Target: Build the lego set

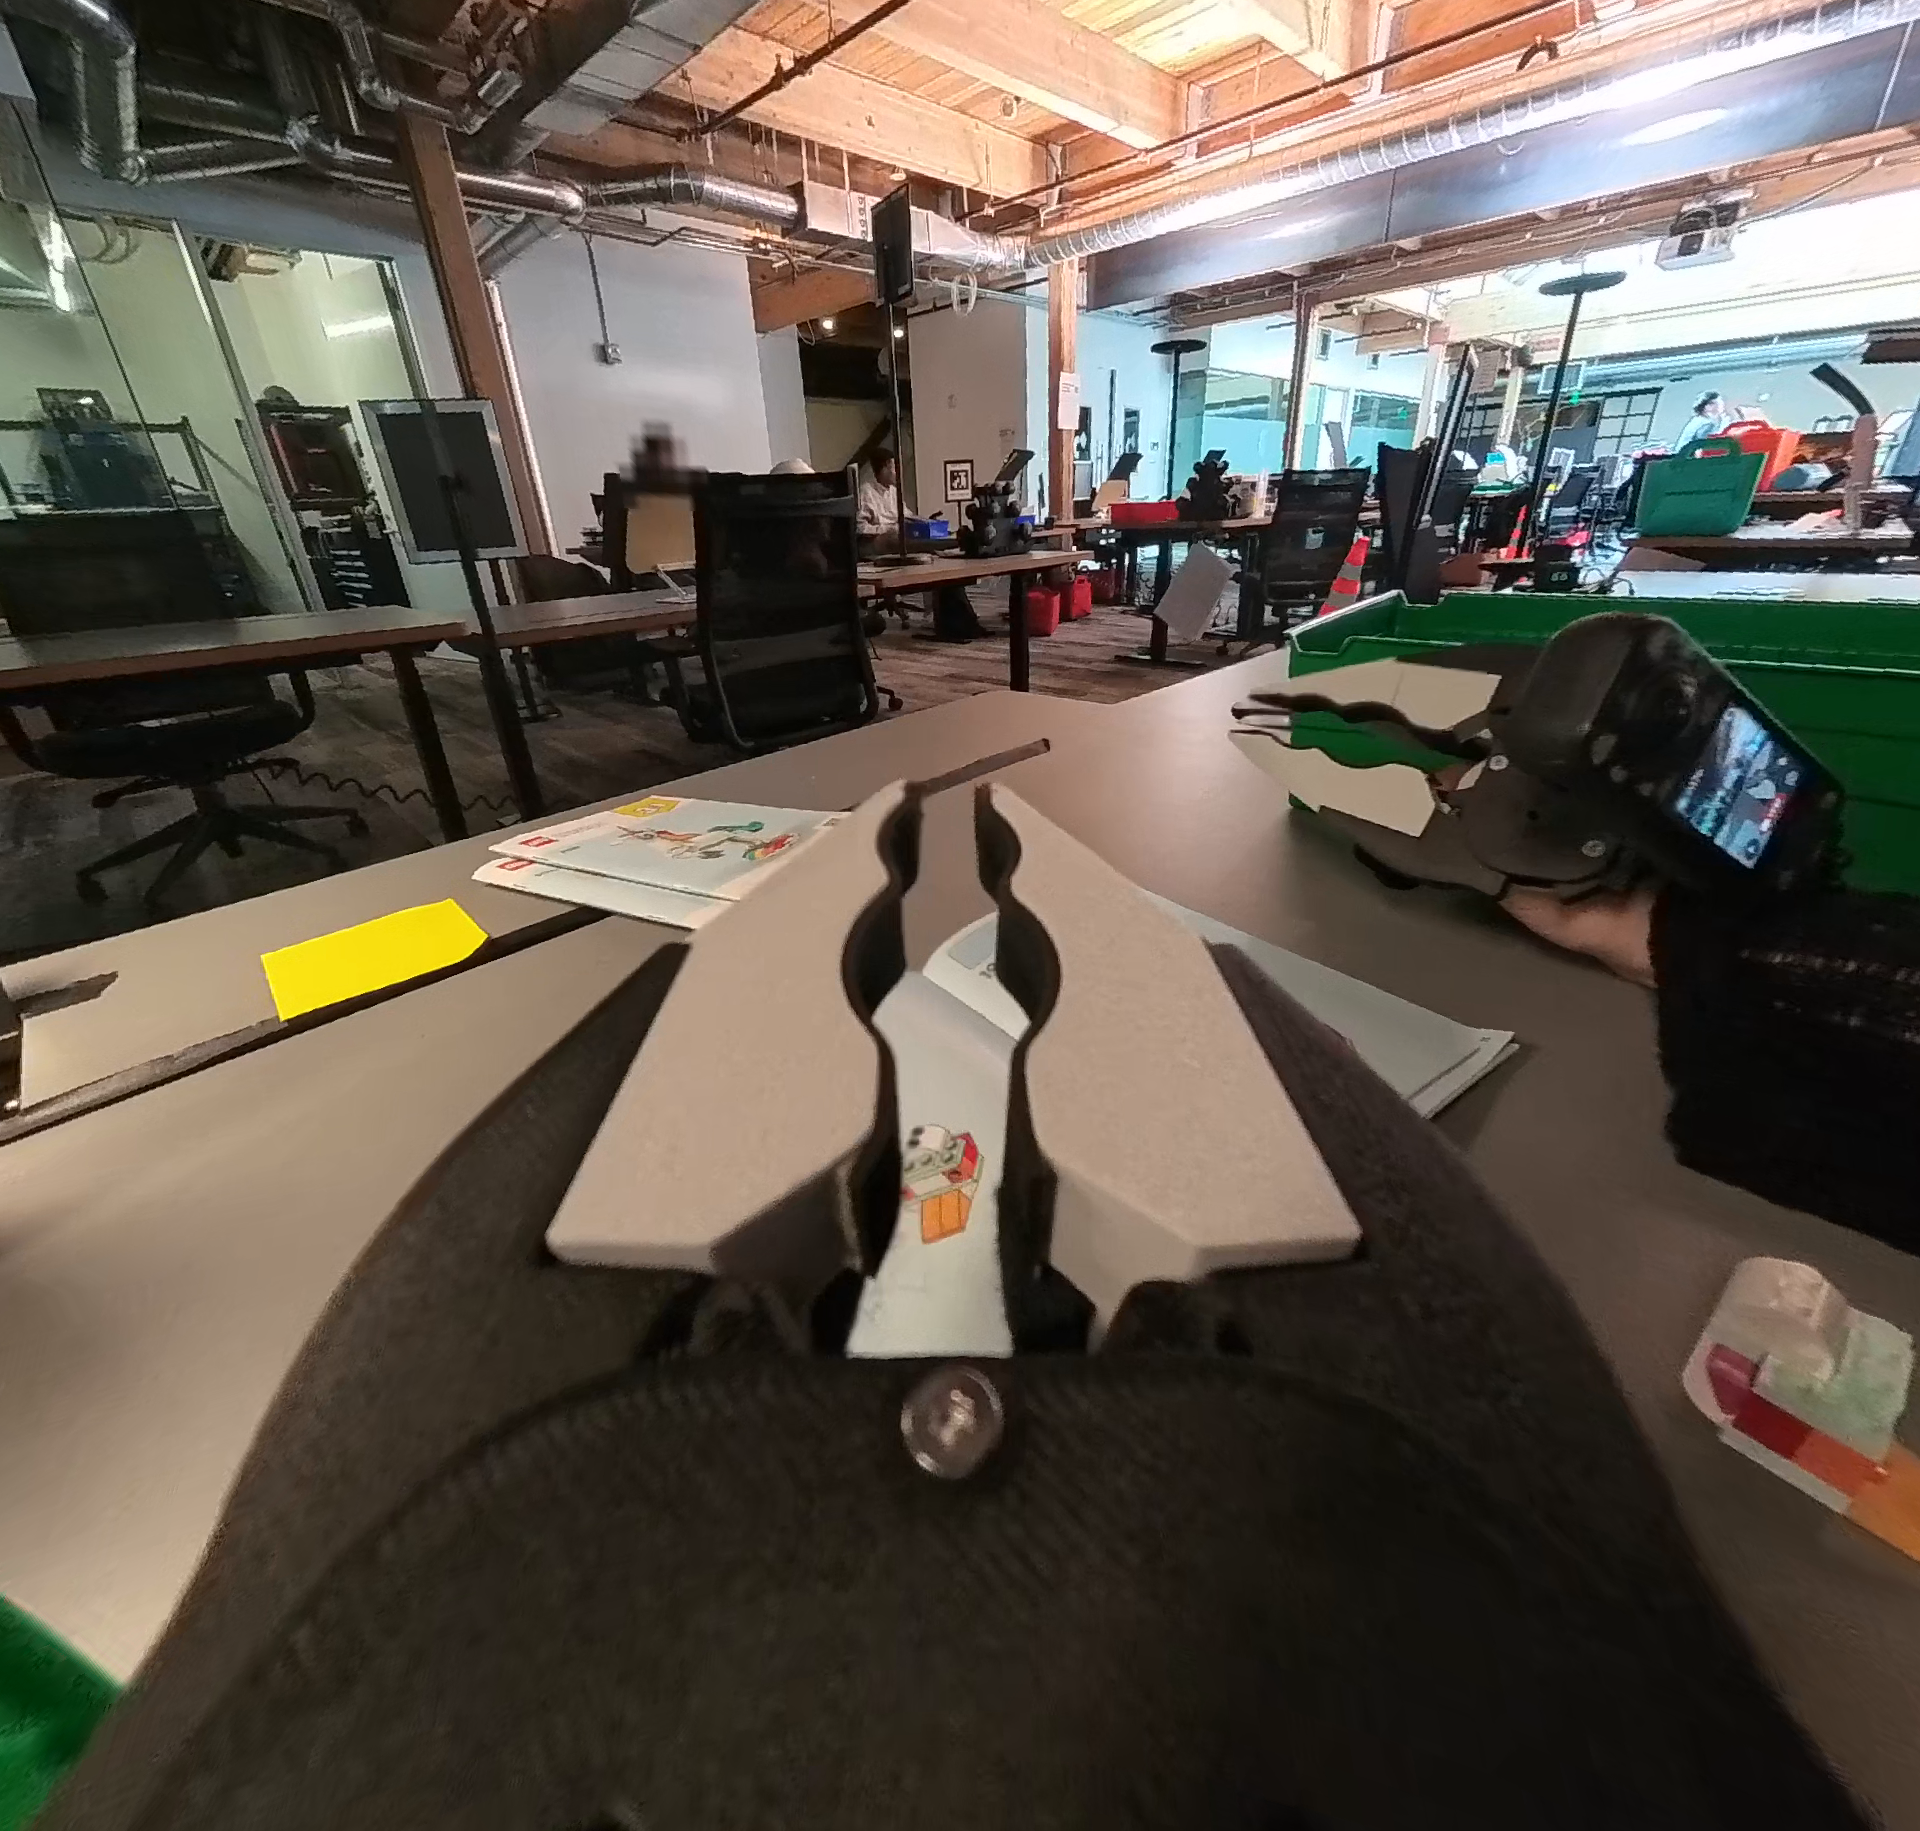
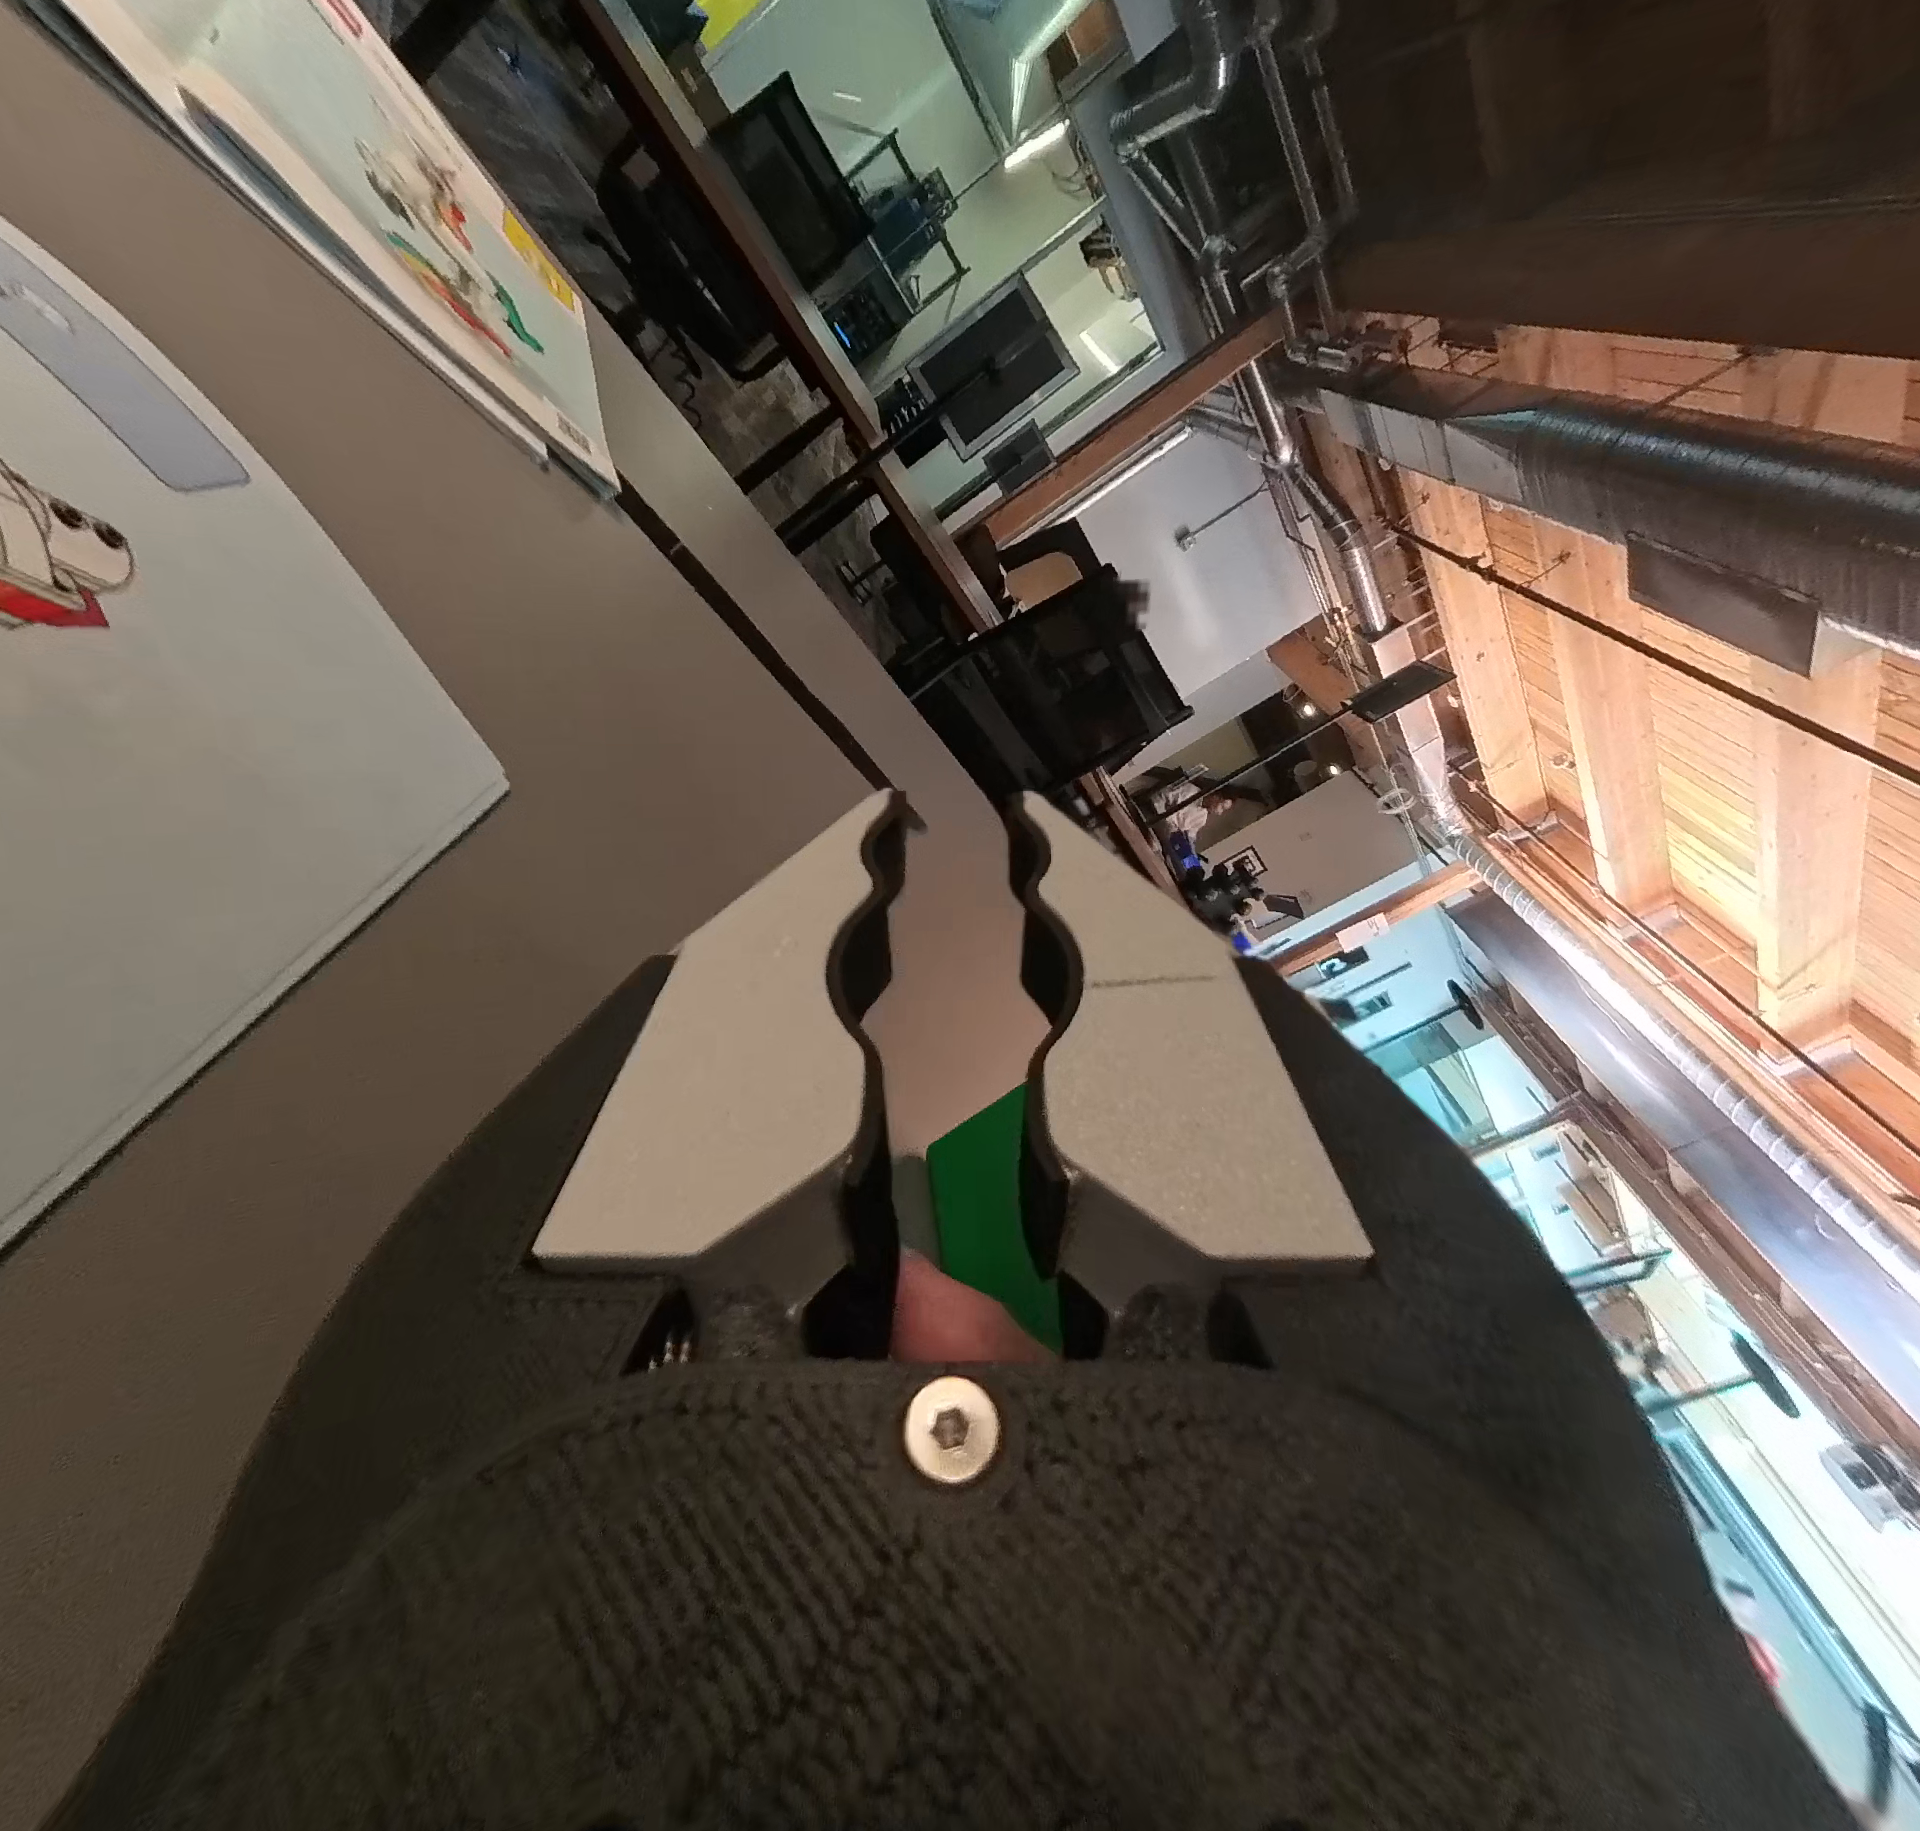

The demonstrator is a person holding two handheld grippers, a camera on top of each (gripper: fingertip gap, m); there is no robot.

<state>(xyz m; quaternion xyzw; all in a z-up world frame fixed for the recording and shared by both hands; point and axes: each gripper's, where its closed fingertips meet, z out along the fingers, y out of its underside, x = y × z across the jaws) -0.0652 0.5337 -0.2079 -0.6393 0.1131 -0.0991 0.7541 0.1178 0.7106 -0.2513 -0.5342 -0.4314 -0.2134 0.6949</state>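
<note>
Right hand-held gripper rolled sideways, empty

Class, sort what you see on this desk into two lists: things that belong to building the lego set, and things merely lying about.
Belongs to the job:
- partly built lego model
- open instruction booklet
- closed instruction booklets
- left gripper, empty
- right gripper, empty

Lying about:
- yellow paper slip
- green bin (may hold parts; contents unseen)
- office chairs
</note>
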